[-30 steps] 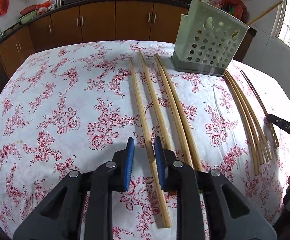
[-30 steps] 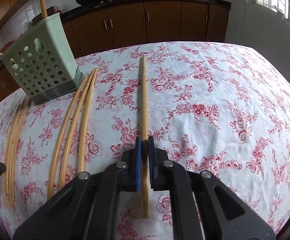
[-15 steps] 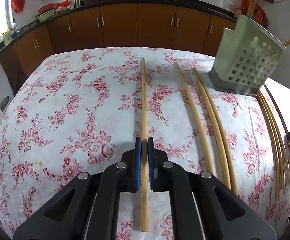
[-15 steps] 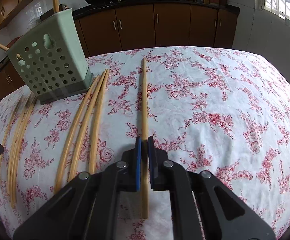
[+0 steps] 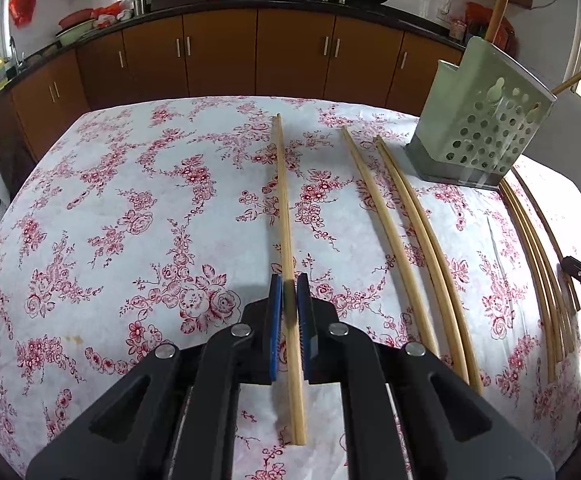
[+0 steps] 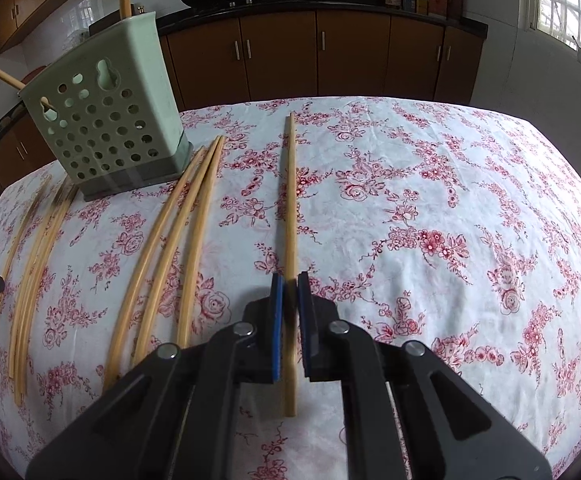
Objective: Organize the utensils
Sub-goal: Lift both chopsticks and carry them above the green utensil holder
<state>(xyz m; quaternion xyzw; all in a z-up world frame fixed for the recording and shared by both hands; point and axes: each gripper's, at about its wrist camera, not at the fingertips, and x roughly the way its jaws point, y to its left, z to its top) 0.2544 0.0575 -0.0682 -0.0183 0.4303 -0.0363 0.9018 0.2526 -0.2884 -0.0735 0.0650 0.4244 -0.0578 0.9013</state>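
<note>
Clamping one chopstick in each gripper above the floral tablecloth [image 5: 138, 208].

Left gripper [image 5: 289, 292] jaws pinched tight on a chopstick [image 5: 284, 208], blue pads pressing both its sides; the stick runs straight ahead between the fingers, butt end sticking out behind the pads. Right gripper [image 6: 289, 290] likewise closed on its own chopstick [image 6: 290, 200], same lengthwise line-up. Just right of the left tool: three loose chopsticks [image 5: 402, 236] lying on the cloth; these same sticks lie left of the right tool. Further right of the left tool, more chopsticks in a bundle [image 5: 538, 264], near the other tool's black tip. Green perforated utensil holder [image 5: 486, 128] stands upright ahead-right of the left tool, ahead-left of the right tool, with sticks already in it. Brown kitchen cabinets [image 6: 350, 56] beyond the table.
</note>
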